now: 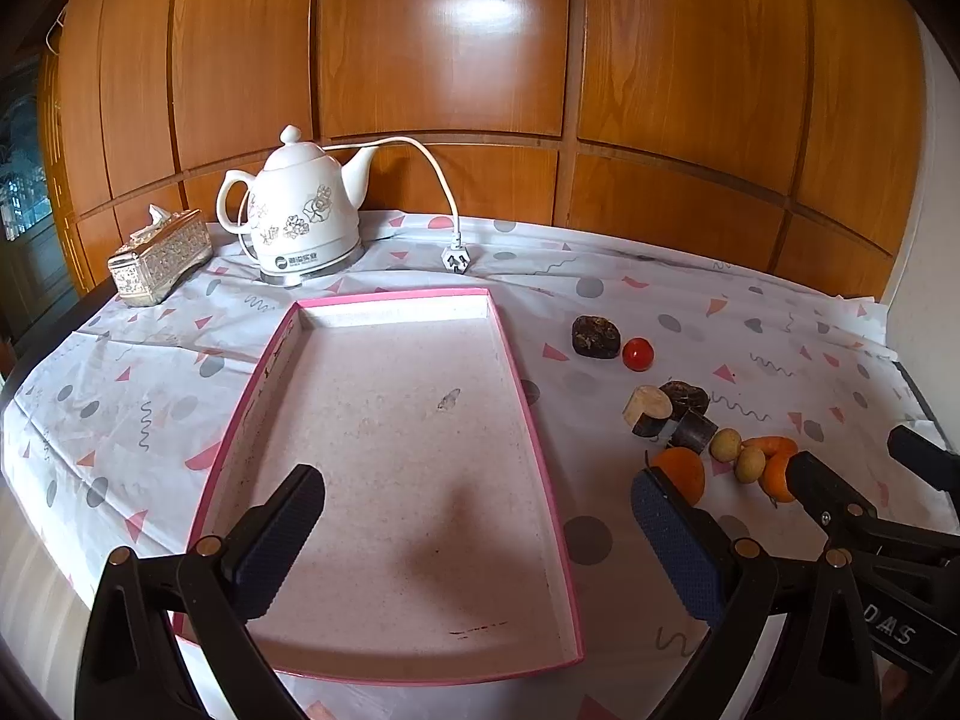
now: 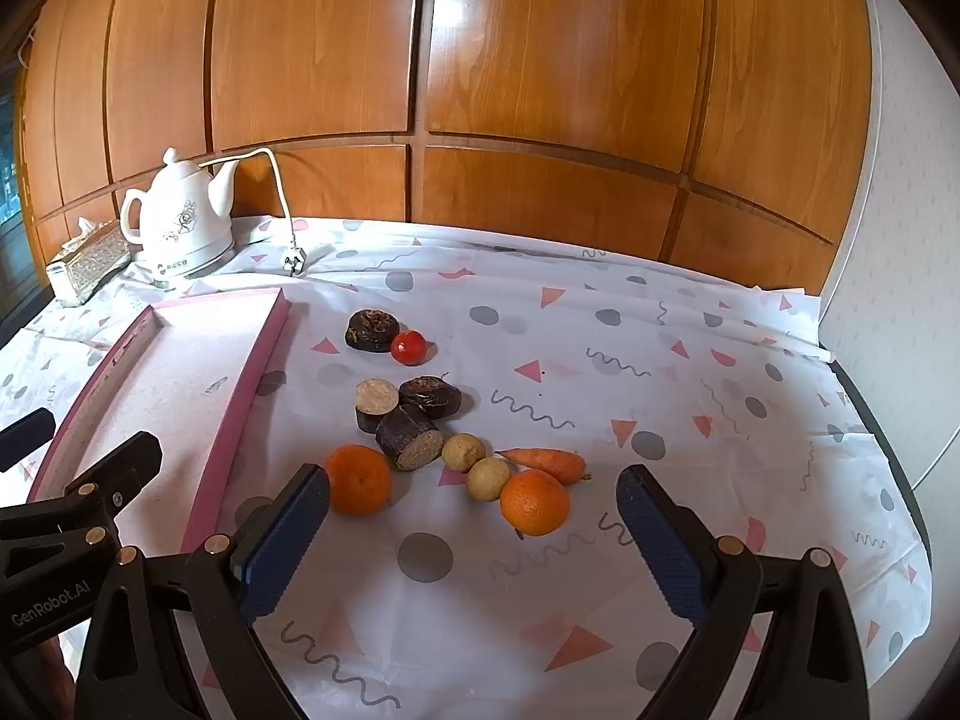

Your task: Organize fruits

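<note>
A pink-rimmed shallow tray [image 1: 528, 396] [image 2: 264, 354] lies on the tablecloth with nothing in it. Right of it lie two oranges [image 2: 358, 479] [image 2: 534, 502], two small tan round fruits [image 2: 463, 452] [image 2: 488, 479], a carrot [image 2: 546, 461], a cherry tomato [image 2: 408, 347] [image 1: 637, 354], dark round pieces [image 2: 372, 330] [image 2: 431, 397] and two cut sugarcane chunks [image 2: 376, 402] [image 2: 411, 437]. My left gripper [image 1: 477, 528] is open above the tray. My right gripper [image 2: 474, 531] is open, just short of the fruits, and it also shows in the left wrist view [image 1: 864, 462].
A white teapot kettle [image 1: 300, 210] [image 2: 180, 222] with its cord and plug [image 1: 456, 258] stands at the back left, beside a silver tissue box [image 1: 159, 258]. A wooden panel wall [image 1: 480, 60] runs behind the table. The table edge [image 2: 882, 432] is at the right.
</note>
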`<state>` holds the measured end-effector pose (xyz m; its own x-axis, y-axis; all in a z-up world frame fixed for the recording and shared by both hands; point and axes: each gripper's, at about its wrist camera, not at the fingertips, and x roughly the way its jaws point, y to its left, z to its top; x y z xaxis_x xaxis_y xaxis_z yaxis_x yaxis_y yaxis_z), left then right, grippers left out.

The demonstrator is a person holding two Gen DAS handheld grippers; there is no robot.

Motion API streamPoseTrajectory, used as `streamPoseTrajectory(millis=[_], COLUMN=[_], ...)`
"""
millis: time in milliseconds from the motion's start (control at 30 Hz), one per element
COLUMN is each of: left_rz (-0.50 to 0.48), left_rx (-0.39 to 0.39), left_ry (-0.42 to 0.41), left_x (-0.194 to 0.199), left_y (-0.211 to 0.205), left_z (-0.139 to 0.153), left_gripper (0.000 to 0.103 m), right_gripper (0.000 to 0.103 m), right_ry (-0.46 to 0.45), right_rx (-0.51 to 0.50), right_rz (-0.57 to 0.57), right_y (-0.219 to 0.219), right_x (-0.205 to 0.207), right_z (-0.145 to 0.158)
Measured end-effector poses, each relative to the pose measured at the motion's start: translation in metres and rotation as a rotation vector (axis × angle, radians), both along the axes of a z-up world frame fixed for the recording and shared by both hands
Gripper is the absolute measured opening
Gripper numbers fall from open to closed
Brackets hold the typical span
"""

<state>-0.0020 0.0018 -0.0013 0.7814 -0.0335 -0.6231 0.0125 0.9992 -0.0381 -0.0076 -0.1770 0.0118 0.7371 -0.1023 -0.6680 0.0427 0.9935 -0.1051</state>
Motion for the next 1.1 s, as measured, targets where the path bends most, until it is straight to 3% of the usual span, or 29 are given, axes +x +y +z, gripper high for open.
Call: streamPoseTrajectory(millis=[733,1000,1100], left_rz=[-0.017,-0.025,-0.028], left_rx=[0.007,0.012,0.012], left_ry=[0.014,0.012,0.012], left_x=[0.001,0.001,0.000], left_y=[-0.009,-0.011,-0.012], left_z=[-0.003,-0.002,-0.003], left_gripper=[0.103,0.103,0.103], right_gripper=[0.098,0.097,0.091], right_ry=[0.017,0.044,0.065], right_rx=[0.004,0.087,0.119], right_rz=[0.001,-0.004,-0.025], right_y=[-0.004,-0.016,-0.024], right_x=[0.001,0.003,0.005], right_z=[-0.007,-0.013,-0.017])
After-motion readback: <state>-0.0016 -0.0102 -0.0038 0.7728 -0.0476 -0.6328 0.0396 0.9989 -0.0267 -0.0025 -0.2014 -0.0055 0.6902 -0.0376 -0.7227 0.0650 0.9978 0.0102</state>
